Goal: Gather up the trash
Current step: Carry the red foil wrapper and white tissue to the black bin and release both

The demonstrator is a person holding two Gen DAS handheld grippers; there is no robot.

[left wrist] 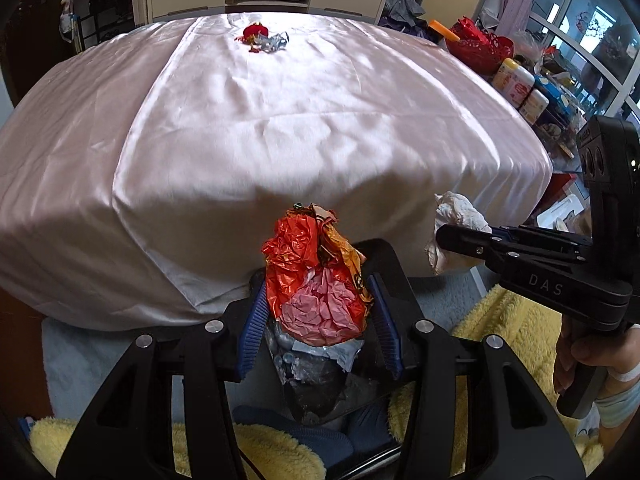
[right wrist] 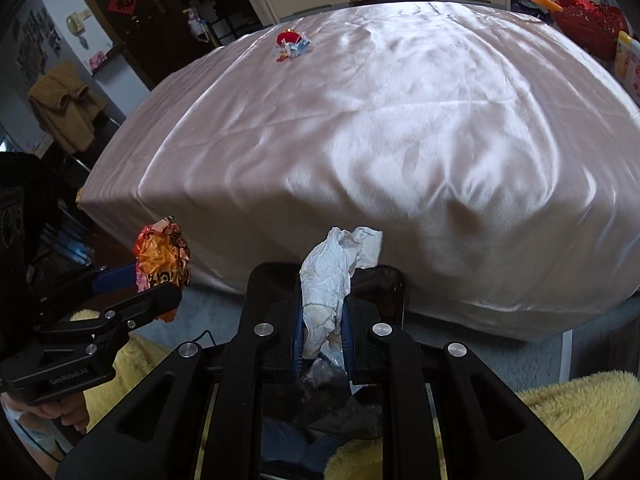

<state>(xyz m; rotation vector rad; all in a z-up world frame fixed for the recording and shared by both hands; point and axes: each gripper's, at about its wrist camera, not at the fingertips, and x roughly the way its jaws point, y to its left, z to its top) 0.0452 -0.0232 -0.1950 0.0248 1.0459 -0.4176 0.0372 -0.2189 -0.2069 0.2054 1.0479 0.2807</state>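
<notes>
Wrappers (left wrist: pixel 316 276) clamped in my left hand-held gripper (left wrist: pixel 318 312), tissue (right wrist: pixel 332 292) in right hand-held gripper (right wrist: pixel 323 336), both near the bed (left wrist: pixel 280 128); only left view shows bottles (left wrist: pixel 516 84).

Two grippers were in view, the left gripper (left wrist: pixel 316 300) and the right gripper (right wrist: pixel 323 320), each with one piece of trash clamped between its jaws: one orange and pink foil wad (left wrist: pixel 316 280) and one white crumpled tissue (right wrist: pixel 332 280). One small heap of red and silver scraps (left wrist: pixel 262 38) lay on the single pink satin-covered table (left wrist: pixel 280 128). Three pale labelled bottles (left wrist: pixel 516 80) stood beside one red basket (left wrist: pixel 480 46).
</notes>
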